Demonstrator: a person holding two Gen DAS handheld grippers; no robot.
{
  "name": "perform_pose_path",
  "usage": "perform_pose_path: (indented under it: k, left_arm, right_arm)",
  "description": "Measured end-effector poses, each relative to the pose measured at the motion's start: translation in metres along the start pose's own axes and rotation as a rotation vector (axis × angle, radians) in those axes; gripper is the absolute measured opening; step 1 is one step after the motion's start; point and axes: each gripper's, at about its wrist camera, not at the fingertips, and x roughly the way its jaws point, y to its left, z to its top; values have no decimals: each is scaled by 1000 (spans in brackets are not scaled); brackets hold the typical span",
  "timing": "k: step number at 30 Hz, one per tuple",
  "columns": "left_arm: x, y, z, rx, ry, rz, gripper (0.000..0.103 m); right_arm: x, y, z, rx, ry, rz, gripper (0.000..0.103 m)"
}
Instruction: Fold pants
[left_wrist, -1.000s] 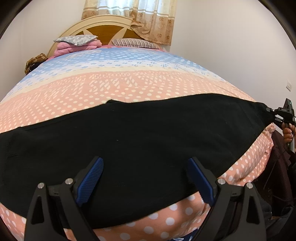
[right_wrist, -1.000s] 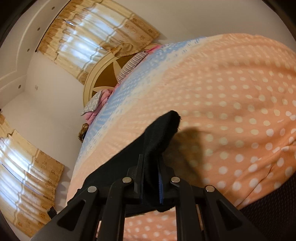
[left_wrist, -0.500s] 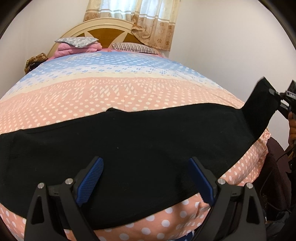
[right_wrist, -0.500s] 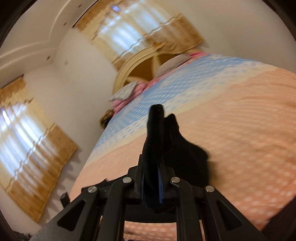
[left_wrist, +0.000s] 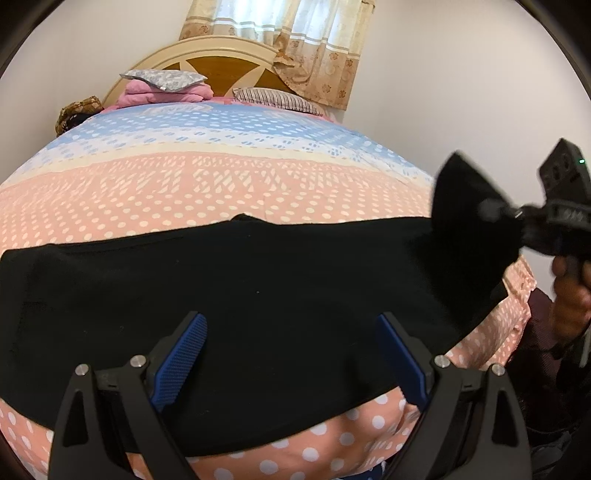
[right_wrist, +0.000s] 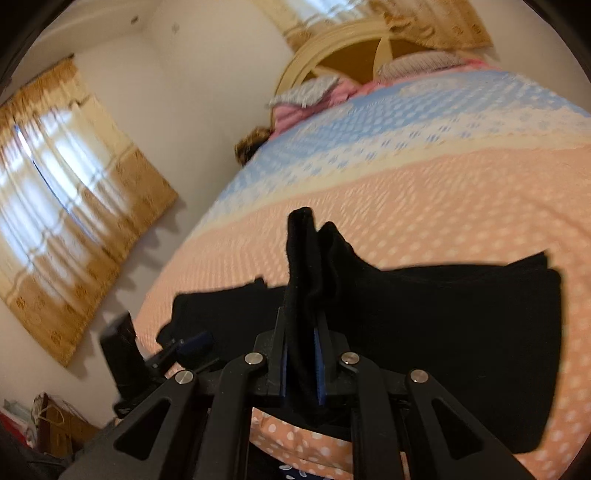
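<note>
Black pants (left_wrist: 240, 295) lie stretched across the near edge of a bed with a pink, white-dotted cover (left_wrist: 221, 192). My left gripper (left_wrist: 291, 354) is open and hovers over the near middle of the pants, empty. My right gripper (right_wrist: 301, 369) is shut on the right end of the pants (right_wrist: 301, 258) and holds it lifted off the bed. In the left wrist view the right gripper (left_wrist: 517, 221) shows at the right with the raised black corner (left_wrist: 465, 206). In the right wrist view the left gripper (right_wrist: 184, 347) shows blurred at lower left.
A wooden headboard (left_wrist: 221, 66), pink pillows (left_wrist: 166, 94) and a striped pillow (left_wrist: 273, 99) are at the far end. Curtains (left_wrist: 295, 44) hang behind. The wall (left_wrist: 461, 92) is on the right; a curtained window (right_wrist: 55, 166) is on the left side.
My right gripper has lifted the right end of the pants off the bed and carried it up and leftward over the pants. The left gripper has stayed open and nearly still.
</note>
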Motion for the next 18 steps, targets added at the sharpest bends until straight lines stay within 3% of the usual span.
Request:
perform_pose_path:
  k: [5,7,8,10,11,12,14,18]
  left_arm:
    - [1,-7,-1,6,14,-31,95]
    - [3,-12,-1,13,28,-52,95]
    - [4,-15,0,20,33,-62,95]
    - [7,-23,2,34,46,-84,95]
    - [10,-28,4,46,52,-97,95]
    - [11,-33,5,55,56,-108,95]
    - [15,-44,10,73,61,-143,95]
    - [29,-61,20,71,84,-239,93]
  right_arm:
    - [50,3,-14,-55,91,-64,11]
    - [59,-2,-19,-74,124,-105,13]
    - [64,-3,-22,-85,159,-111,20]
    - [60,-5,-25,-96,188,-75,42]
    - [55,-4,-27,-105,189,-48,59]
    - [44,-1,-29,-119,181,-11,63]
    - [26,-2,-31,-147,158,0,63]
    - [-19,-26,-32,-155,72,-97,63]
